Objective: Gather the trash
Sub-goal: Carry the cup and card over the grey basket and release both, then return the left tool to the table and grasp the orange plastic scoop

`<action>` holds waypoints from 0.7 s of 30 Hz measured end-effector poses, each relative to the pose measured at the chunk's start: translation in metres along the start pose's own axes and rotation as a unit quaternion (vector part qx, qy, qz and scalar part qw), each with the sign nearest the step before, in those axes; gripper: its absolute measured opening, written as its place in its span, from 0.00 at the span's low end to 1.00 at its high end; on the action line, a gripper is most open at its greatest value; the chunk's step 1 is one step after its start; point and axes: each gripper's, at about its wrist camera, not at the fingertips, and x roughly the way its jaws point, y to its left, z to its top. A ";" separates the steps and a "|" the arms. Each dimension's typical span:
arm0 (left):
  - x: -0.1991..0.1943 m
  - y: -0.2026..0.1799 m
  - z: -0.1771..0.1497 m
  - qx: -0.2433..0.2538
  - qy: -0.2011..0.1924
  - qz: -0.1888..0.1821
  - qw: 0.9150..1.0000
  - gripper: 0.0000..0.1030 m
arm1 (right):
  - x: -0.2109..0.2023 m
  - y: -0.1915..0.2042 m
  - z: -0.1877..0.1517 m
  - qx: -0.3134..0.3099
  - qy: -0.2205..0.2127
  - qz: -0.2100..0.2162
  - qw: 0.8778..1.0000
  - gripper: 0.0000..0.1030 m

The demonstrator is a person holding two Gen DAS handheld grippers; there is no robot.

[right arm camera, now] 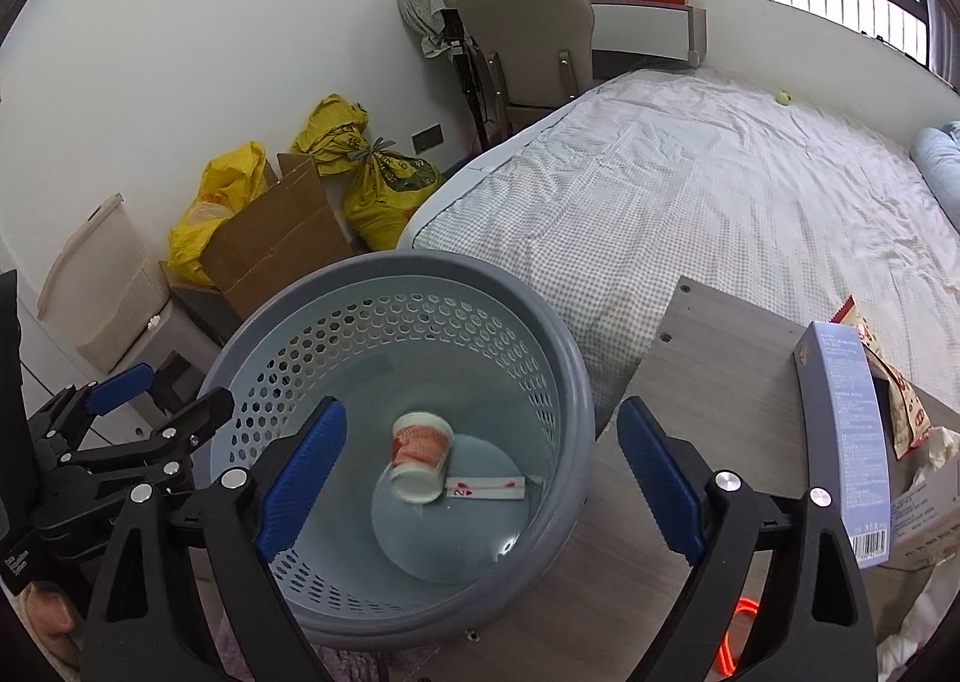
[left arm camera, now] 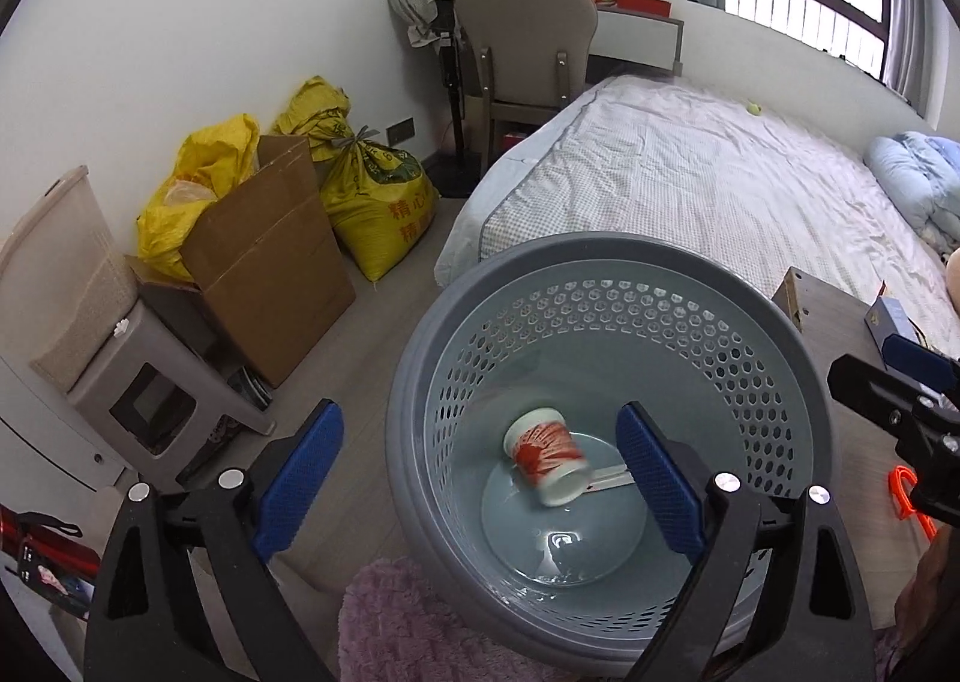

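A grey perforated bin [left arm camera: 606,253] [right arm camera: 396,265] stands on the floor beside the bed. On its bottom lie a red-and-white paper cup [left arm camera: 549,457] [right arm camera: 420,457] on its side and a playing card [right arm camera: 489,488]. My left gripper [left arm camera: 480,481] is open and empty above the bin's left rim; it also shows in the right wrist view [right arm camera: 162,400]. My right gripper [right arm camera: 480,478] is open and empty above the bin's right rim. A tall blue box [right arm camera: 846,442] and a snack packet [right arm camera: 900,400] stand on the wooden table [right arm camera: 732,358].
The bed [left arm camera: 690,172] lies behind the bin. A cardboard box [left arm camera: 270,256], yellow sacks [left arm camera: 378,196] and a grey stool [left arm camera: 144,394] stand along the left wall. A chair [left arm camera: 522,45] is at the back. A pink fluffy rug [left arm camera: 408,622] lies below the bin.
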 end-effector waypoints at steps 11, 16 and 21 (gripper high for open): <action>-0.005 -0.005 -0.005 -0.002 0.002 0.007 1.000 0.90 | -0.013 -0.006 -0.014 0.014 0.001 -0.018 1.000 0.85; -0.010 -0.014 -0.006 0.003 0.000 0.002 1.000 0.90 | -0.023 -0.017 -0.020 0.022 -0.003 -0.029 0.999 0.85; -0.013 -0.027 -0.007 0.013 -0.003 -0.012 1.000 0.90 | -0.035 -0.031 -0.024 0.037 -0.006 -0.040 0.998 0.85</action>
